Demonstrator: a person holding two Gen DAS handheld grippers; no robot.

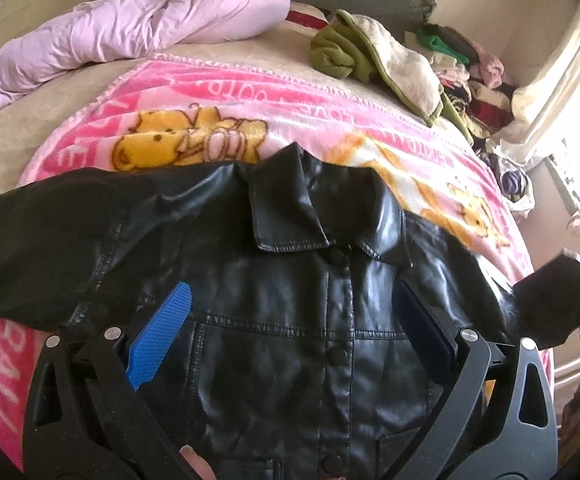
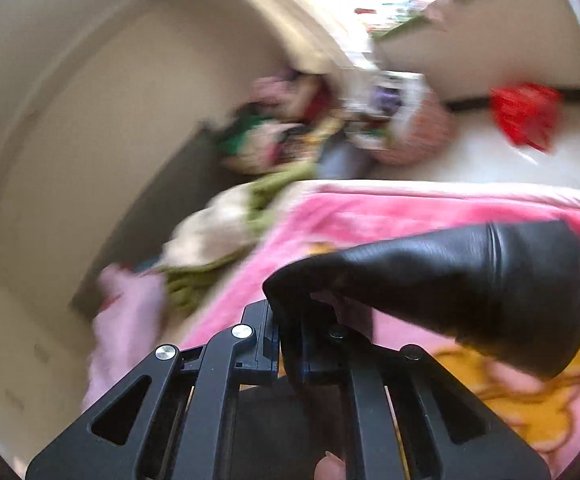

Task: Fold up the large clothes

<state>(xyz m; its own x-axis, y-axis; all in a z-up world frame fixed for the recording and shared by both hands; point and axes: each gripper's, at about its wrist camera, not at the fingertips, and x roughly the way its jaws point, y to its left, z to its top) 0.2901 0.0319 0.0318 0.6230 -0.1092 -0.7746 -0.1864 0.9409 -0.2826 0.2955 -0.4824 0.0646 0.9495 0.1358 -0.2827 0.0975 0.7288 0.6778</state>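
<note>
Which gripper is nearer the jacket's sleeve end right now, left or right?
Right. The right gripper is shut on the sleeve end; the left gripper hangs open above the jacket chest, not gripping.

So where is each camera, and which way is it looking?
Left wrist: sits on the open left gripper, looking down at the jacket on the pink blanket; a fingertip shows.
Right wrist: sits on the right gripper, looking across the bed, blurred; it is shut on the jacket's sleeve; a fingertip shows.
Both show the jacket, blanket and clothes pile.
</note>
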